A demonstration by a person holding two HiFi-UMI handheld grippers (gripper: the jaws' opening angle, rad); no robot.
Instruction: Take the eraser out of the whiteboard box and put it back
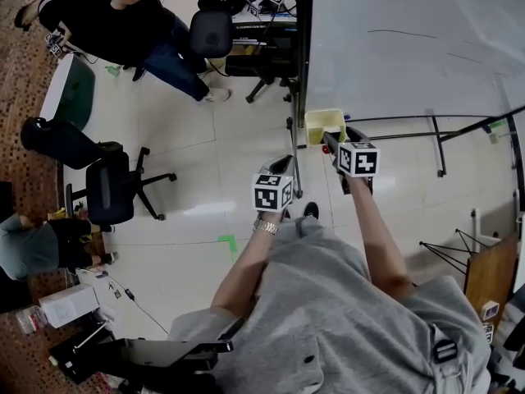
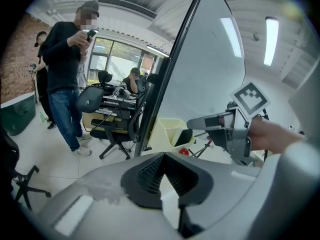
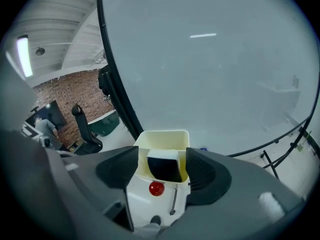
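A cream whiteboard box (image 3: pixel 161 137) hangs at the lower left corner of the whiteboard (image 3: pixel 210 59). The eraser (image 3: pixel 165 167), black with a white top, stands inside the box. My right gripper (image 3: pixel 162 165) is open, its jaws on either side of the eraser and apart from it. A red magnet (image 3: pixel 156 188) sits on the box's front. In the head view the right gripper (image 1: pixel 332 143) reaches to the box (image 1: pixel 324 125). My left gripper (image 1: pixel 283 165) hangs left of it, shut and empty; its pads (image 2: pixel 150 171) meet at the tips.
A person in black (image 1: pixel 123 15) stands at the far left with a phone. Office chairs (image 1: pixel 115 189) (image 1: pixel 212 31) stand on the tiled floor. Another person (image 1: pixel 33 249) sits at the left edge. The whiteboard's stand legs (image 1: pixel 439 142) spread to the right.
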